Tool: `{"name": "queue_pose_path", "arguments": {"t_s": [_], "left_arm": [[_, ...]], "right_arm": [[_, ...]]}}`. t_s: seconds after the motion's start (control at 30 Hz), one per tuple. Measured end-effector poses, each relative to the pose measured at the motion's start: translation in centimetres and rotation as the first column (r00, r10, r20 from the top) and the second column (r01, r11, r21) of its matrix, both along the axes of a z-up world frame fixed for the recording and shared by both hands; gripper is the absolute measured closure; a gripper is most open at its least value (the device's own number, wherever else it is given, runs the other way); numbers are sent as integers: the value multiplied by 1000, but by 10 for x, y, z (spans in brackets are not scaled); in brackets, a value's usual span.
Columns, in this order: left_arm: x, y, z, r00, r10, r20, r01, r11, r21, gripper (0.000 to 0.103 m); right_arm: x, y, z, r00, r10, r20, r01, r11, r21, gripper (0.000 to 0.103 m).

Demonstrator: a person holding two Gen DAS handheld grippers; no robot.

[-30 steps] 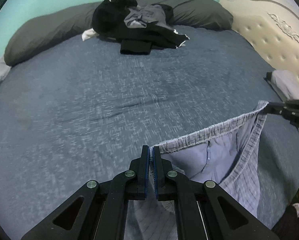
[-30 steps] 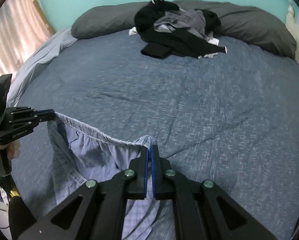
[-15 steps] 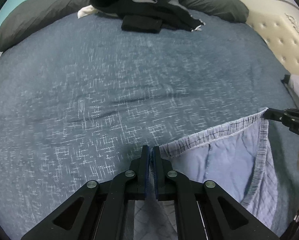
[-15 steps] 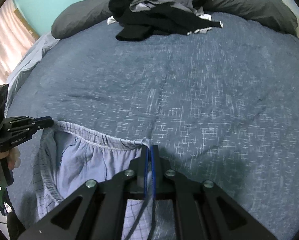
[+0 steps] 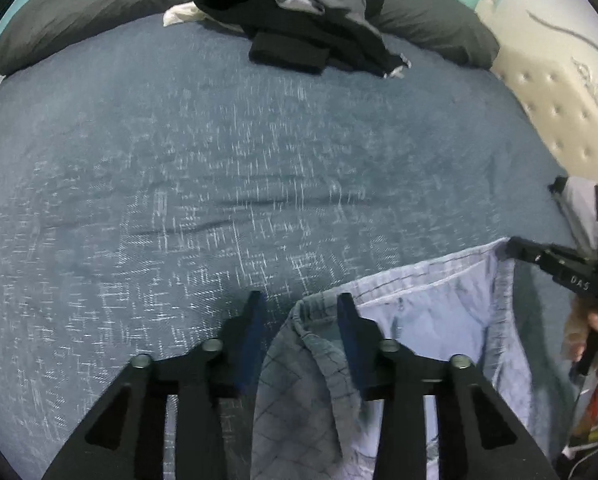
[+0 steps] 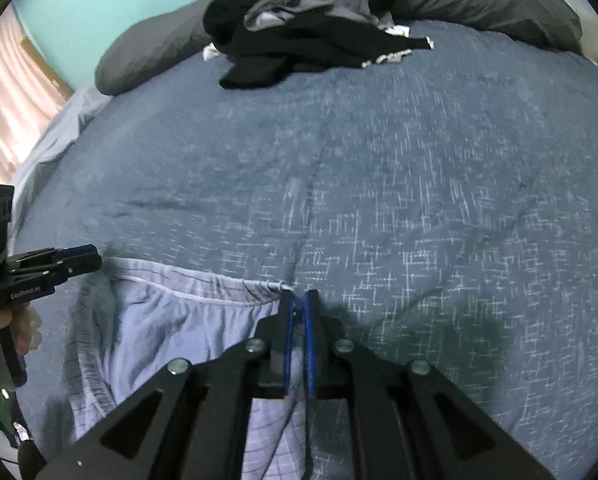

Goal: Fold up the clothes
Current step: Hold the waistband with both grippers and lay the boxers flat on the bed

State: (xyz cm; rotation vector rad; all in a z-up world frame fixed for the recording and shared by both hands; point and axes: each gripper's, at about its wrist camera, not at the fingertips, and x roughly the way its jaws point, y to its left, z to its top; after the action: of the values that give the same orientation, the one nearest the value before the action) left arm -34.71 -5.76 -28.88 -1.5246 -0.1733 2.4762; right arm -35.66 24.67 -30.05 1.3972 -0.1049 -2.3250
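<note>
Light blue checked shorts (image 5: 439, 320) lie on the blue bedspread (image 5: 259, 160), waistband stretched between the two grippers. My left gripper (image 5: 299, 300) is low over the left waistband corner. Its jaws are opening, and the bunched corner lies loose between them without the pads pressing on it. My right gripper (image 6: 298, 298) is at the other waistband corner (image 6: 283, 286). Its jaws are opening by a narrow gap, with the cloth's tip between the blue pads (image 6: 287, 328). Each gripper also shows in the other's view: the right gripper (image 5: 515, 246) and the left gripper (image 6: 79, 260).
A pile of black and grey clothes (image 5: 307, 20) lies at the far side of the bed against dark grey pillows (image 5: 79, 20). A cream tufted headboard (image 5: 559, 92) is at the right. A pink curtain (image 6: 7, 100) hangs at the left. A person's hand (image 6: 15, 328) holds the left gripper.
Both grippers came down to the bedspread with the shorts, which now lie flat. The left jaws have spread wide off the waistband corner. The right jaws have parted slightly.
</note>
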Motion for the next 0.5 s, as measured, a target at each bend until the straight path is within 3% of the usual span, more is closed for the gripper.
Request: {"name": "queue_pose_path", "arguments": {"t_s": [0.1,0.23,0.5], "left_arm": [[4,-7,8,1000,4,-13,-3,1000,24,60],[14,-17,3,1000,-19,-14,19,1000,2,60],[25,-32,-29,999,-21,37,21,1000,-12,60]], "right_arm": [[5,8,11,1000,-14,-22,13,999,-42,84],[13,15,19,999,-2,-51,-1,998,-65,80],[29,18,-9,1000,23,-18,-23,1000,0,80]]}}
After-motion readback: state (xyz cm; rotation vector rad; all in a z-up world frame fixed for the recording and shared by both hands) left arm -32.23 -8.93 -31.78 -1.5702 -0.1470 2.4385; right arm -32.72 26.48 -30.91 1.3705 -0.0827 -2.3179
